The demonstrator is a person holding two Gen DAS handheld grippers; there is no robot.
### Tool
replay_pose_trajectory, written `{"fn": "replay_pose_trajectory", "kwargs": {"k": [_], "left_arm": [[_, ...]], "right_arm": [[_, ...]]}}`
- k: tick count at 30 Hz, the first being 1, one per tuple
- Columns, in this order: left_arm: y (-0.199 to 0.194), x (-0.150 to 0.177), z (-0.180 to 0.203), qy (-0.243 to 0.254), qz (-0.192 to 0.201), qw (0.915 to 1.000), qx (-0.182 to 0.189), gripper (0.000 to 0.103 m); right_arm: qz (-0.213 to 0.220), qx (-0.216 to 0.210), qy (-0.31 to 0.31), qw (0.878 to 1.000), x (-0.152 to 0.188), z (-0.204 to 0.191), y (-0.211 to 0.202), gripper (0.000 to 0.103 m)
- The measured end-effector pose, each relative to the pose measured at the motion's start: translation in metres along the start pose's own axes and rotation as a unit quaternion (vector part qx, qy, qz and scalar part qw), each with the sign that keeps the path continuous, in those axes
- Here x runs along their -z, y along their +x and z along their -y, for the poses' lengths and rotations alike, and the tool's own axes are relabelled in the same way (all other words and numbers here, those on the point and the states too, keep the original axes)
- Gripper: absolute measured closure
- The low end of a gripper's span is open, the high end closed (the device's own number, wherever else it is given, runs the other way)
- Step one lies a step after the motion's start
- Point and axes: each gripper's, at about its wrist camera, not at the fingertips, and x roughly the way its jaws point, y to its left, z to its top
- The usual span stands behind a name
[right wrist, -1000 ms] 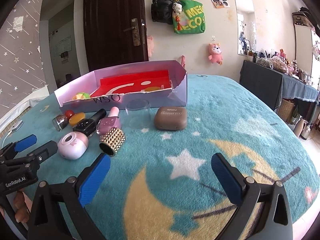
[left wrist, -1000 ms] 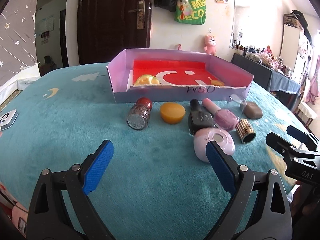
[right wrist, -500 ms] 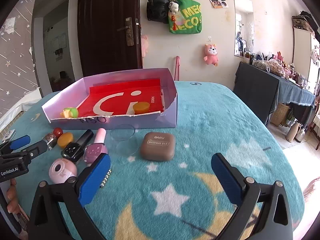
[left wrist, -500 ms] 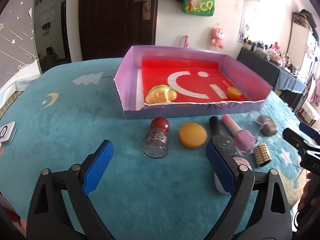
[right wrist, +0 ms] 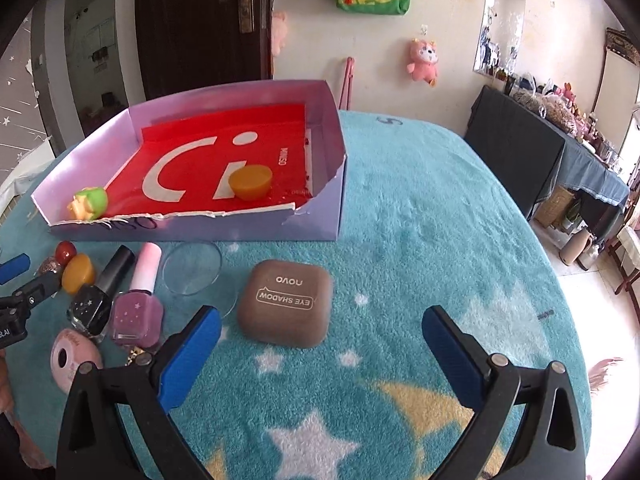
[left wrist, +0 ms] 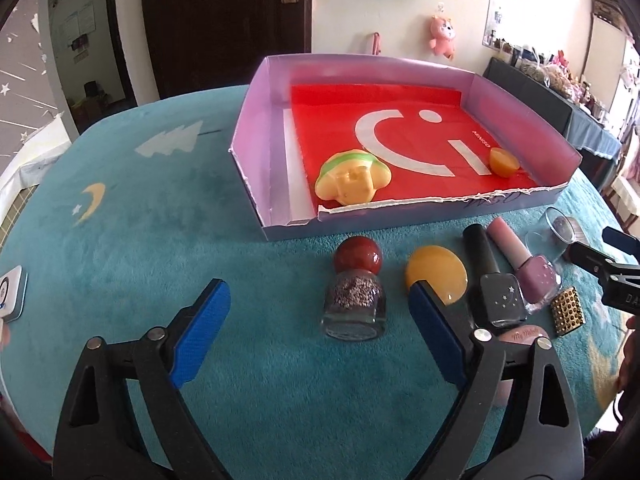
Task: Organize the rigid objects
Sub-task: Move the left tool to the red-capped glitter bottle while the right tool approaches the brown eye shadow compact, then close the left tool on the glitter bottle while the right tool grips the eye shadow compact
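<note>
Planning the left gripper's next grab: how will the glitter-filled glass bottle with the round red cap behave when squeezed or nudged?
The glitter-filled glass bottle with the round red cap lies on its side on plush, so a nudge may roll it. Smooth glass could slip between pads and probably breaks if dropped. The left gripper is open, jaws just narrowing, nothing between them.

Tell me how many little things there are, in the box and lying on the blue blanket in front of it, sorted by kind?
Nail polish bottles: 2, black and pink
Orange pucks: 2, one in the box, one outside
Glitter jar, red cap: 1
Yellow-green toy: 1
Clear cup: 1
Eye shadow case: 1
Gold studded piece: 1
Round pink case: 1
Total: 10
</note>
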Motion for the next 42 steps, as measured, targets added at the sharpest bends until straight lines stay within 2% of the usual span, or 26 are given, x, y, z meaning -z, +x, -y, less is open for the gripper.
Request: {"fn": "replay_pose_trajectory", "kwargs": {"k": [9,12,15,17,22,26,29,42], "left_arm": [[0.018,-0.009,0.002,0.011,-0.026,0.9995,0.014,0.031],[0.021,-0.011,0.003,0.013,-0.027,0.9995,0.014,0.032],[0.023,-0.012,0.005,0.014,-0.026,0.9995,0.013,0.038],[0.022,-0.012,0.006,0.017,-0.025,0.9994,0.016,0.044],[0.018,-0.011,0.011,0.025,-0.022,0.9989,0.034,0.073],[0.014,-0.012,0.014,0.028,-0.022,0.9986,0.039,0.074],[0.01,-0.012,0.016,0.031,-0.018,0.9984,0.043,0.074],[-0.015,-0.017,0.018,0.033,0.015,0.9983,0.045,0.074]], "right_arm": [[-0.031,-0.01,0.001,0.999,-0.006,0.0,0.017,0.013],[-0.038,-0.018,0.003,0.999,-0.009,0.001,0.021,0.016],[-0.042,-0.024,0.007,0.999,-0.01,0.002,0.023,0.016],[-0.042,-0.026,0.005,0.999,-0.01,0.001,0.023,0.016],[-0.037,-0.031,-0.005,0.999,-0.008,-0.003,0.02,0.026],[-0.029,-0.045,-0.029,0.998,-0.006,-0.011,0.016,0.046],[-0.024,-0.046,-0.039,0.998,-0.005,-0.014,0.013,0.046],[0.008,-0.061,-0.018,0.998,-0.019,0.0,-0.014,0.046]]}}
